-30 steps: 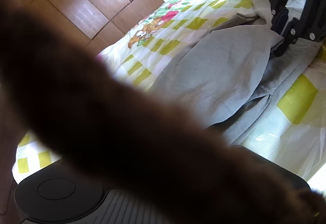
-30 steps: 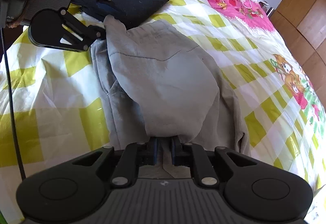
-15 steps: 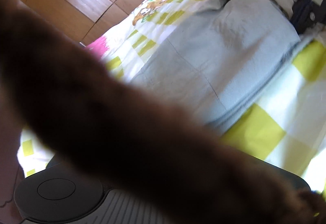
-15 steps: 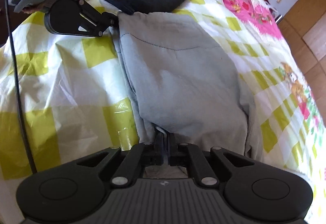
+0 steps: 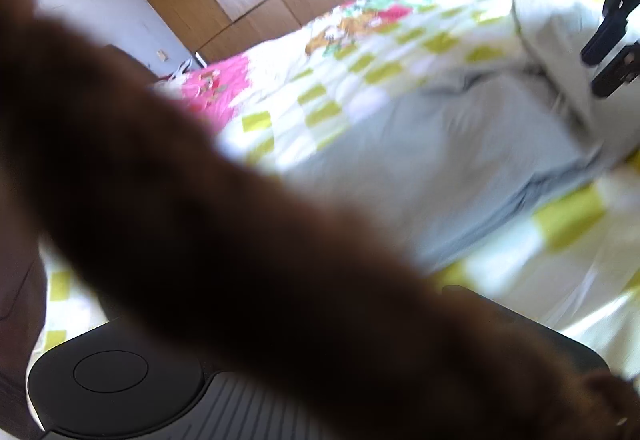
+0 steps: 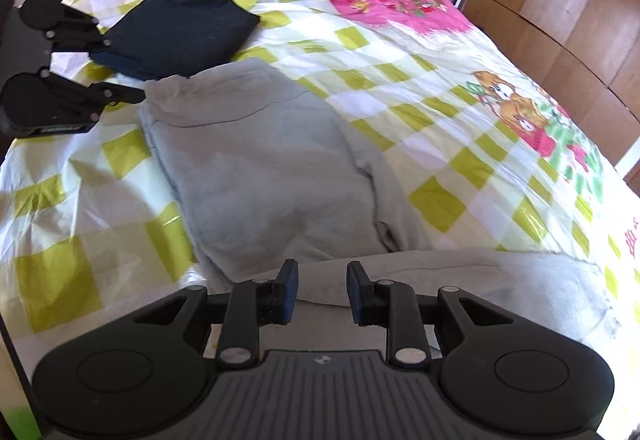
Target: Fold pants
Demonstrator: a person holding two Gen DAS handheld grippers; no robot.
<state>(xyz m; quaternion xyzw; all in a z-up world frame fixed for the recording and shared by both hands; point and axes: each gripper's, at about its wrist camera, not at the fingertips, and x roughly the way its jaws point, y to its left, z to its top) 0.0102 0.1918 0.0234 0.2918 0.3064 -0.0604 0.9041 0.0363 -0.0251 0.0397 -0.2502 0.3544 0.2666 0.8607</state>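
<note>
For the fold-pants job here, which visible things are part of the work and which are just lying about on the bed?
Part of the job:
- grey pants, folded over on the bedspread
- right gripper, jaws open
- left gripper, jaws open, at the pants' far corner

Just lying about:
- folded dark garment beyond the pants
- blurred brown shape blocking the left wrist view

The right gripper (image 6: 318, 290) is matte black with blue finger pads (image 6: 289, 292), silver pivot screws and a ribbed base.
</note>
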